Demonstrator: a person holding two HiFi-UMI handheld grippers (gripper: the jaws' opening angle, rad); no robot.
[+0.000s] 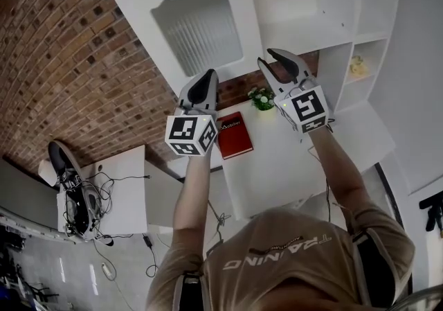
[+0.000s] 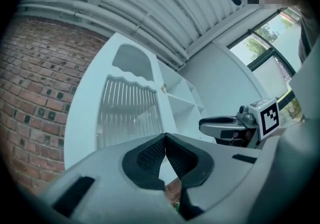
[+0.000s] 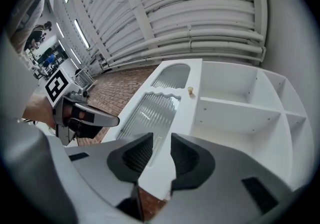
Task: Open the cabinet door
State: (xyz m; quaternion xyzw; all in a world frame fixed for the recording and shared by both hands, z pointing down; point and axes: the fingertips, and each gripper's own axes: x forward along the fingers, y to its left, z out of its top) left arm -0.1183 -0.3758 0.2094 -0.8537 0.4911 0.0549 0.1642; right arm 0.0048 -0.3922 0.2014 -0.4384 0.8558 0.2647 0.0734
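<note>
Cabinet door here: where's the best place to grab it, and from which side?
Grip the round knob on the cabinet door, at the edge next to the open shelves. Come from the front with the right tool, jaws apart: the knob protrudes, the rest is flat.

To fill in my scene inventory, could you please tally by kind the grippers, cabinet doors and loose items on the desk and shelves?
Grippers: 2 (left gripper, shut; right gripper, open and empty)
Cabinet door: 1
Red book: 1
Potted plant: 1
Small yellowish object: 1
Total: 6
</note>
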